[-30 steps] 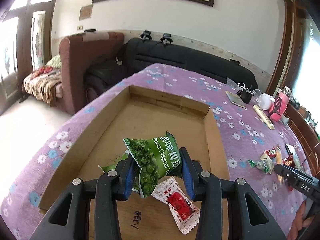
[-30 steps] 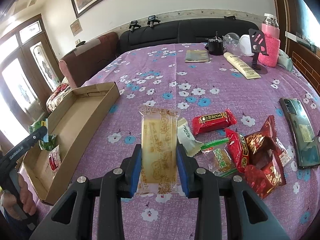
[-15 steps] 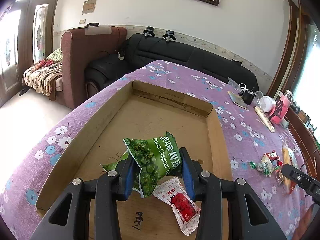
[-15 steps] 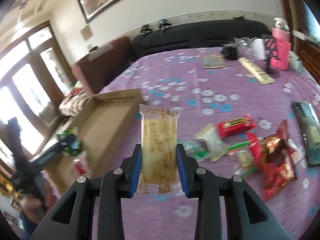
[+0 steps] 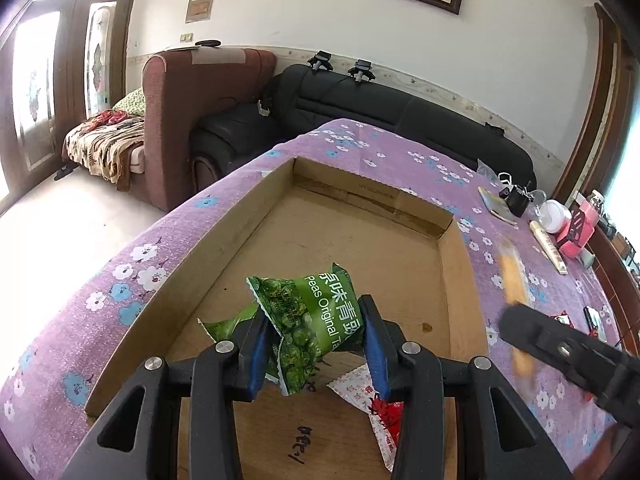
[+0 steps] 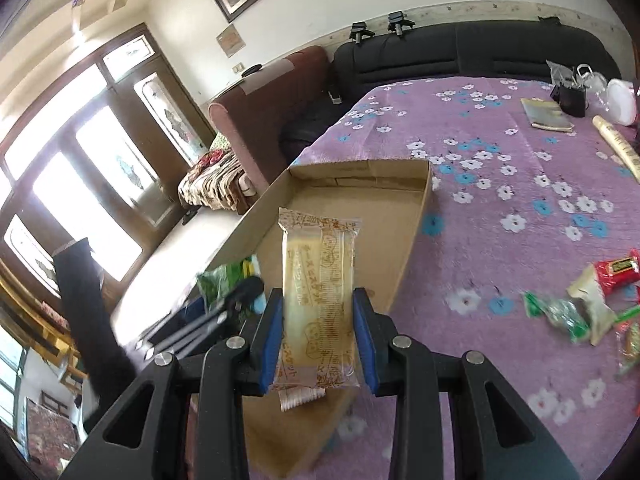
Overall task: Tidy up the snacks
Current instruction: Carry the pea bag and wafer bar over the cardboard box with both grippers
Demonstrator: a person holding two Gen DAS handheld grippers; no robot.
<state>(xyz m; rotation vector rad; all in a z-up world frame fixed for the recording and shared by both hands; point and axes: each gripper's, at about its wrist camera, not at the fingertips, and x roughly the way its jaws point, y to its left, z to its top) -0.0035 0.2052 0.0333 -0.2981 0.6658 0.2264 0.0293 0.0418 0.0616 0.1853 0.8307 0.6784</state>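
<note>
Worktop [image 6: 520,184] with purple floral cloth, cardboard tray [image 5: 256,216] on its left part; same spot as 1 s ago. In the right wrist view the tray now fills the centre instead of sitting at 9 o'clock, so the right claw has swung over toward it.

Right claw [image 6: 319,336]: pinching the yellow wafer pack [image 6: 318,292] upright between both blue pads, grip unchanged. Pack is now held over the tray's near right wall; 1 s ago it was over the snack pile. In the left wrist view the same pack and claw show blurred at 3 o'clock, just outside the tray's right wall, much closer than before.

Left claw [image 5: 314,350]: pinching the green pea packet [image 5: 310,320], same grip across all frames. Packet is held above the tray floor at the near end. The view has edged forward slightly.

Red-and-white sachet [image 5: 374,408] lies flat on the tray floor at 5 o'clock from the pea packet, partly hidden by the left claw's right finger; hasn't moved.

Loose snack pile [image 6: 588,304] remains on the cloth at 3 o'clock in the right wrist view, now near the frame edge, blurred.
</note>
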